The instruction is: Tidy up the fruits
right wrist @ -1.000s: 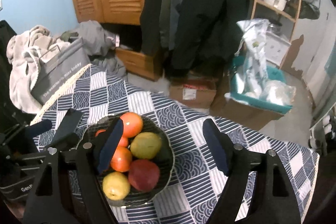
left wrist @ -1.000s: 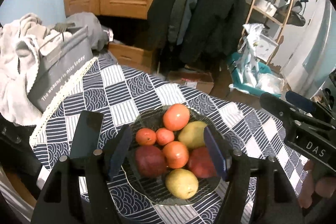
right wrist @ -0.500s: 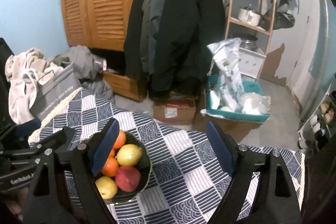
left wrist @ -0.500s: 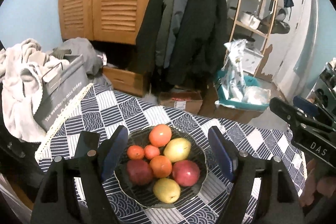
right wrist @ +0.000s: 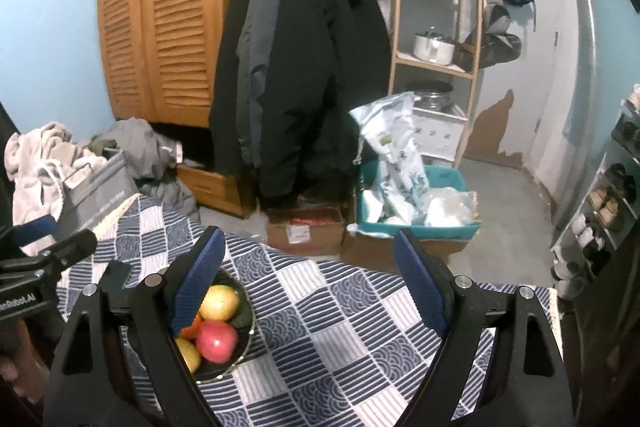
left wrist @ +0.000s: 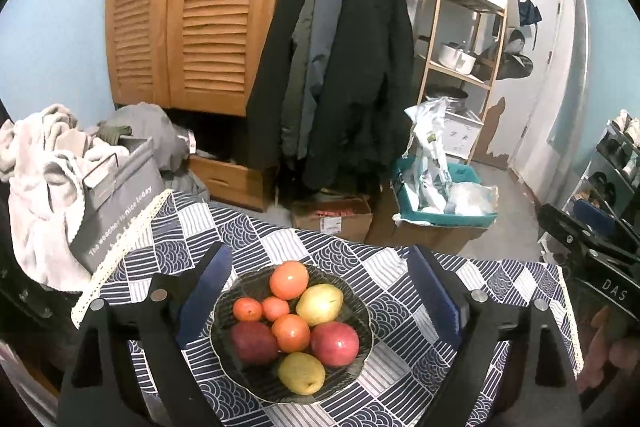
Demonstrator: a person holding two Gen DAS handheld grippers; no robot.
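Note:
A dark glass bowl (left wrist: 360,307) sits on the blue and white patterned tablecloth (left wrist: 400,355). It holds oranges (left wrist: 289,279), two yellow pears (left wrist: 320,305) and two red apples (left wrist: 335,343). My left gripper (left wrist: 320,291) is open and empty, raised above the bowl. My right gripper (right wrist: 308,279) is open and empty, raised above the tablecloth (right wrist: 340,327) to the right of the bowl (right wrist: 244,323), whose left side is hidden behind a finger (right wrist: 196,279).
A grey storage bag (left wrist: 116,207) with pale clothes stands at the table's left edge. Beyond the table are a wooden wardrobe (left wrist: 192,11), hanging coats (left wrist: 344,67), cardboard boxes (left wrist: 332,219), a teal bin (left wrist: 440,199) and a shelf rack (left wrist: 464,27).
Both grippers have pulled up and back from the bowl, so the bowl looks smaller and more of the room shows. Both stayed open and empty.

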